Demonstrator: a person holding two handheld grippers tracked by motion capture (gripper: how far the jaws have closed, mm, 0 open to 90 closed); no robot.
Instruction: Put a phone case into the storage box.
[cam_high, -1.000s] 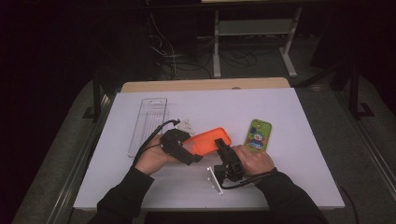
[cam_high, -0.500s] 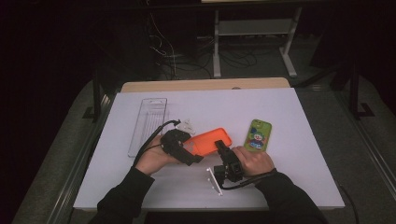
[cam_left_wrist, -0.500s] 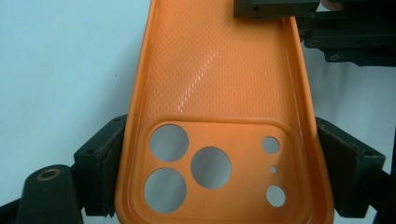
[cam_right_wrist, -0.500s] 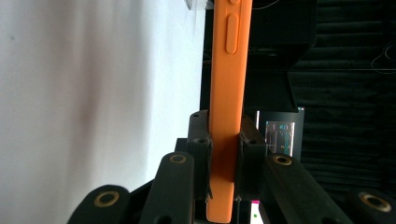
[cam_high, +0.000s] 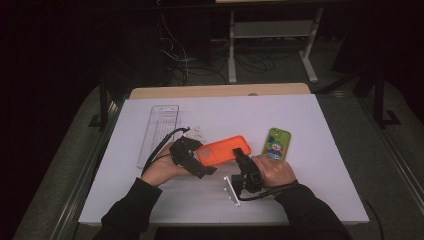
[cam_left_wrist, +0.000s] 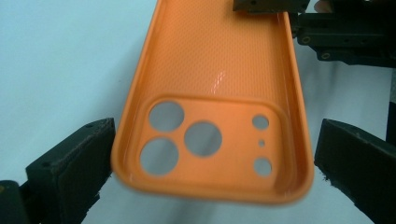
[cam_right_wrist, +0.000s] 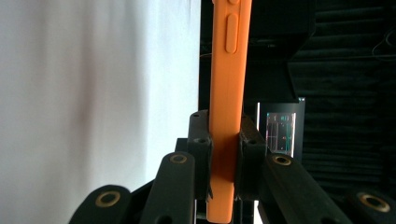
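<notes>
Pinching the orange phone case (cam_high: 223, 149) edge firmly, right hand-held gripper (cam_high: 242, 161) should stay clenched near the counter (cam_high: 320, 115) middle, since left hand-held gripper (cam_high: 199, 159) jaws just opened, case between untouched.

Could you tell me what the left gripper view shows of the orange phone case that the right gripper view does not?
The left gripper view shows the orange phone case from its hollow inner face, with the camera cut-outs, between the left gripper, whose jaws have just been opening and stand clear of it. The right gripper view shows the case's edge with side buttons, clamped by the right gripper. Both show the case and the white table.
</notes>
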